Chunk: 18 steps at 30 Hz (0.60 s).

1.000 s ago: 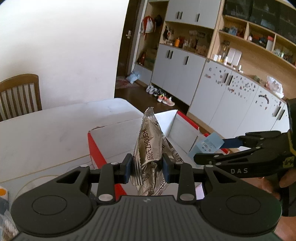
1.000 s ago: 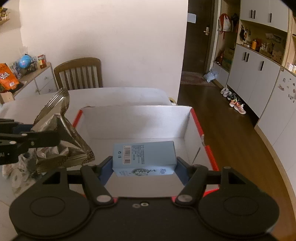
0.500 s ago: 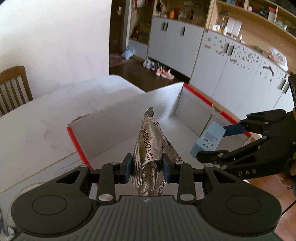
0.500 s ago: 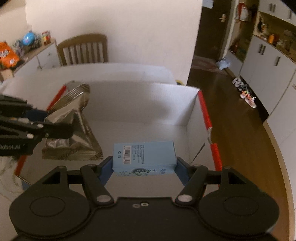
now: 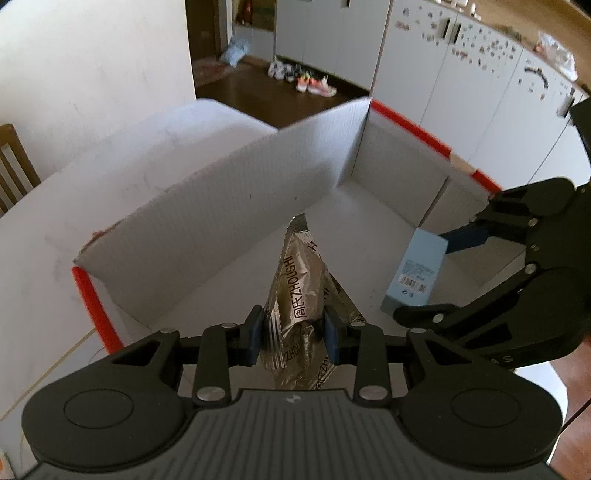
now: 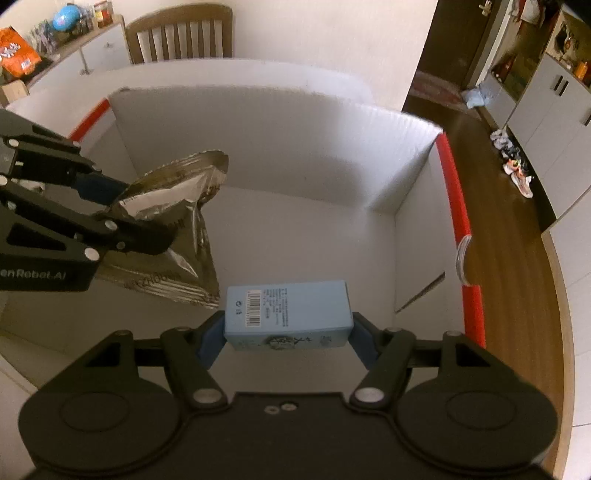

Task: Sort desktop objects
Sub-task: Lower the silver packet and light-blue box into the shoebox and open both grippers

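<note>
My left gripper (image 5: 293, 334) is shut on a crinkled silver snack packet (image 5: 301, 288) and holds it inside a white cardboard box with red edges (image 5: 229, 199). The packet also shows in the right wrist view (image 6: 173, 206), pinched by the left gripper (image 6: 122, 206). My right gripper (image 6: 286, 338) is shut on a light blue carton with a barcode (image 6: 286, 308) and holds it over the box floor (image 6: 295, 229). In the left wrist view the carton (image 5: 415, 271) sits to the right of the packet, held by the right gripper (image 5: 424, 280).
The box stands on a white table (image 5: 74, 192) near its rounded edge. A wooden chair (image 6: 179, 33) stands beyond the table. A sideboard with snack bags (image 6: 18, 55) is at far left. White cabinets (image 5: 443, 74) and shoes on the dark floor (image 5: 306, 79) lie beyond.
Both grippers have moved forward and down into the box with their loads. The packet and the carton now hang lower, well below the box walls.
</note>
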{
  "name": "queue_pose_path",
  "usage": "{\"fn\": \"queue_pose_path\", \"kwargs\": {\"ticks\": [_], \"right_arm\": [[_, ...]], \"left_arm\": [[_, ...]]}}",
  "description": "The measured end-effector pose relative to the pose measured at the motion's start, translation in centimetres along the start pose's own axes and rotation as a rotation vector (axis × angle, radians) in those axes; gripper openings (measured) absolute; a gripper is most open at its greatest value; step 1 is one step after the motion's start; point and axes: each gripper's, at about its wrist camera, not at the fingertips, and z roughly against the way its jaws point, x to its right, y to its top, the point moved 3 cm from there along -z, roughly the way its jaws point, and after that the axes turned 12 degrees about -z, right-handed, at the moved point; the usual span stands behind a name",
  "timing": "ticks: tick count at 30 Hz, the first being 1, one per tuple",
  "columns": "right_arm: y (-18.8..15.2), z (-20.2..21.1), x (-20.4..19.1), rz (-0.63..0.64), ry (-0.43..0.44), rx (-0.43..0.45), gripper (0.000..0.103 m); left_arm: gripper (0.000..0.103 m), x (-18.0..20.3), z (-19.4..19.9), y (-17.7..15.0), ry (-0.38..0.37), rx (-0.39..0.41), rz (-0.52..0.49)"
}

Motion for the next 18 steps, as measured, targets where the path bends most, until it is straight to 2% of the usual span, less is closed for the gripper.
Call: {"fn": "queue_pose_path", "kwargs": {"ticks": [12, 18], "right_arm": [[-0.2, -1.0, -0.1, 0.018, 0.0, -0.092, 0.07], [-0.3, -1.0, -0.2, 0.01, -0.002, -0.095, 0.07]], "left_arm": [[0.031, -0.3, -2.9, -0.2, -0.047, -0.16, 0.001], [0.032, -0.5, -2.8, -0.3, -0.053, -0.166, 0.002]]}}
